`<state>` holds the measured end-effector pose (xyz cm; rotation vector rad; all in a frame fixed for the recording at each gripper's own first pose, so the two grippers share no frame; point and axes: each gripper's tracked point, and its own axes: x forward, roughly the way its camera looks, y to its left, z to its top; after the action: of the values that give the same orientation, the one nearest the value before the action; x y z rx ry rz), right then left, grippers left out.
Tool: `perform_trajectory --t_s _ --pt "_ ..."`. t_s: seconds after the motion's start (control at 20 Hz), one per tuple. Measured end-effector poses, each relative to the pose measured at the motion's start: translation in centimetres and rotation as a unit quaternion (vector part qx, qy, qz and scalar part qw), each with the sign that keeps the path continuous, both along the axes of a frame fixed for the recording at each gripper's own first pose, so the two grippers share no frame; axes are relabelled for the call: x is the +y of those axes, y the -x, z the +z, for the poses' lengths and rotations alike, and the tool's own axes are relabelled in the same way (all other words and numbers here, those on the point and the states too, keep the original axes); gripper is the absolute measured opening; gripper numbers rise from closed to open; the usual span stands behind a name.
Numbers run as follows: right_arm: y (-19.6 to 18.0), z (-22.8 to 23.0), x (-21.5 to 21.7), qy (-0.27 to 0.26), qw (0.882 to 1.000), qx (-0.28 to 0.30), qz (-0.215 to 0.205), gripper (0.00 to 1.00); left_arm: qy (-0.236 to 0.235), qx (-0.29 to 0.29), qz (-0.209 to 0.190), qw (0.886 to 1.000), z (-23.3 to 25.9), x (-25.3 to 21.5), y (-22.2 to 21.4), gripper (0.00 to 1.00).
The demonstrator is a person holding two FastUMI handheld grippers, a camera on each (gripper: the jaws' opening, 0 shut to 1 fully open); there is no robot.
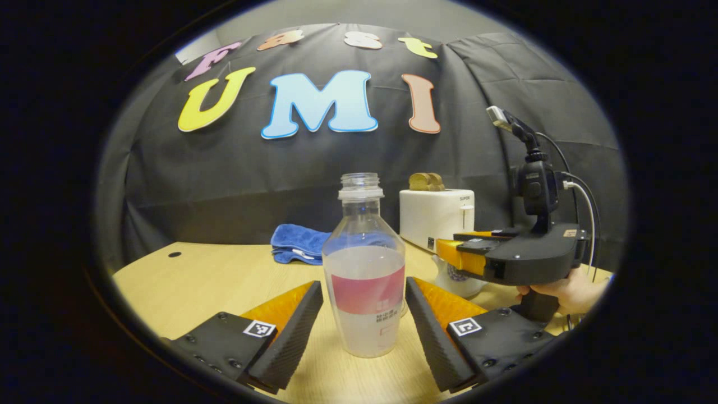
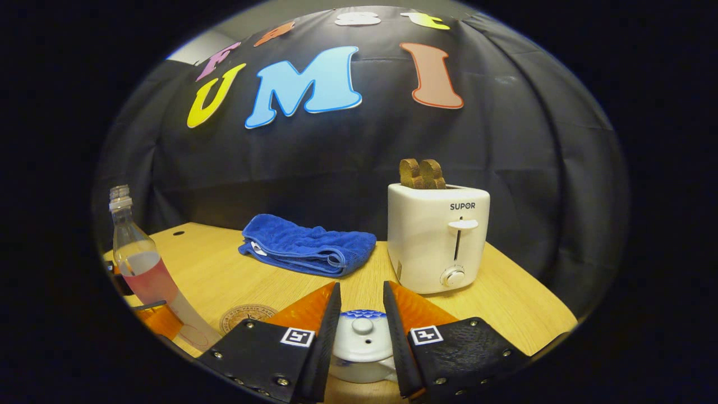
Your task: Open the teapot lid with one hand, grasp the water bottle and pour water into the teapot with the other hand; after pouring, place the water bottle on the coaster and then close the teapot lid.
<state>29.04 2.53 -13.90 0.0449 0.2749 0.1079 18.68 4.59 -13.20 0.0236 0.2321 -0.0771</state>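
Observation:
An uncapped clear water bottle [image 1: 364, 269] with a pink label, about half full, stands on the wooden table [image 1: 213, 280]. My left gripper [image 1: 364, 286] has a fingertip against each side of it at label height, with no gap showing. In the right gripper view the bottle [image 2: 146, 269] stands at the far left, beside a round coaster [image 2: 247, 317]. The white teapot lid [image 2: 362, 336] with its small knob lies between the fingers of my right gripper [image 2: 362, 292], which stand apart from the knob. In the left gripper view the right gripper [image 1: 457, 252] hovers over the teapot [image 1: 460, 280], held by a hand [image 1: 566, 292].
A white toaster [image 2: 437, 241] with two bread slices stands just behind the teapot. A folded blue towel [image 2: 308, 247] lies at the back middle of the table. The table's right edge runs close past the toaster.

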Motion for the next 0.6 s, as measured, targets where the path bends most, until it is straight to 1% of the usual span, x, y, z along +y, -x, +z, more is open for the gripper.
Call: perform_trajectory --t_s 0.05,0.1,0.15,0.25,0.35,0.45,0.5,0.6 --pt "-0.45 -0.05 -0.27 0.005 1.000 -0.005 -0.007 0.48 0.001 0.000 0.000 1.000 -0.01 -0.02 0.11 1.00" --pt "0.46 0.45 -0.41 0.012 1.000 -0.003 -0.010 0.33 0.000 0.000 0.000 1.000 0.11 -0.01 0.12 1.00" --pt "-0.45 0.08 -0.29 0.008 1.000 0.000 -0.011 0.19 -0.001 0.000 0.001 1.000 -0.01 0.05 0.19 1.00" --pt "-0.20 -0.08 -0.10 -0.008 1.000 0.004 -0.007 0.19 0.000 -0.001 0.001 1.000 0.06 0.08 0.18 1.00" --pt "0.08 0.23 -0.15 -0.021 1.000 0.008 -0.002 0.11 -0.001 0.000 0.000 1.000 0.10 0.06 0.15 1.00" --pt "-0.01 0.51 -0.03 -0.026 1.000 0.001 -0.001 0.11 -0.004 0.001 -0.001 1.000 -0.08 0.04 0.11 1.00" --pt "-0.04 0.42 0.01 -0.027 1.000 0.001 0.001 0.05 -0.004 0.002 -0.002 1.000 0.04 0.00 0.10 1.00" --pt "-0.18 0.42 0.31 -0.033 0.999 -0.002 0.006 0.05 -0.006 0.003 -0.002 1.000 -0.03 -0.07 0.10 1.00"
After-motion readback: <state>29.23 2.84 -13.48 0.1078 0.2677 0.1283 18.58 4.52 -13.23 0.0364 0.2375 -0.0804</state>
